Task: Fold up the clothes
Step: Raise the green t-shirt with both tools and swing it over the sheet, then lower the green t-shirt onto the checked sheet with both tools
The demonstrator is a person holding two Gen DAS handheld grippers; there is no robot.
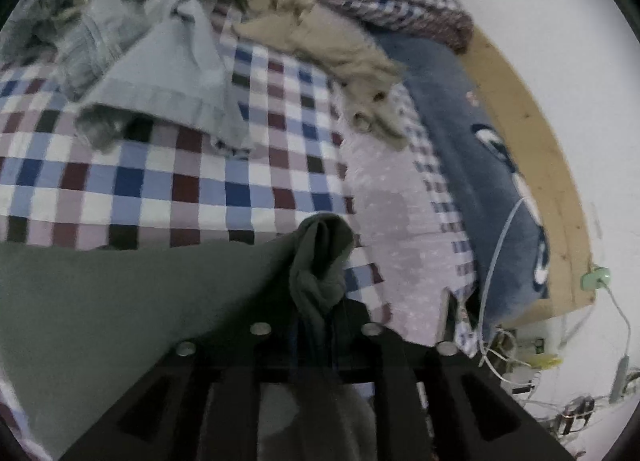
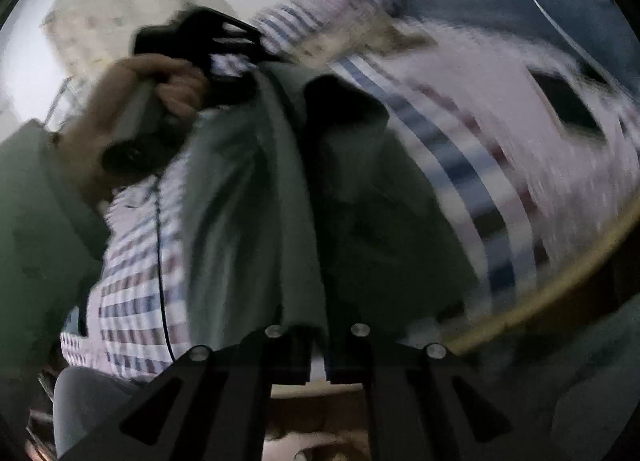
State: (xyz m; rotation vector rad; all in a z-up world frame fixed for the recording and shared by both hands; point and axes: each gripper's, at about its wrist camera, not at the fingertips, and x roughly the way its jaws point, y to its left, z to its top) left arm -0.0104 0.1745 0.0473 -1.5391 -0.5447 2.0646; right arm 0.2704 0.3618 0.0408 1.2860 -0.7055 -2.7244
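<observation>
A dark green garment (image 1: 120,293) hangs stretched between my two grippers above a checked bedsheet (image 1: 168,181). My left gripper (image 1: 318,325) is shut on a bunched corner of it (image 1: 320,261). My right gripper (image 2: 318,341) is shut on another edge of the same garment (image 2: 260,201). In the right wrist view the left gripper (image 2: 208,45) shows at upper left, held by a hand (image 2: 160,93), with the garment hanging from it. That view is blurred by motion.
A pile of grey-blue clothes (image 1: 152,41) and a tan garment (image 1: 332,45) lie at the far side of the bed. A blue pillow (image 1: 472,141) lies along the wooden bed frame (image 1: 532,121). Cables and a green plug (image 1: 596,277) are at the right. A dark phone-like object (image 2: 568,109) lies on the sheet.
</observation>
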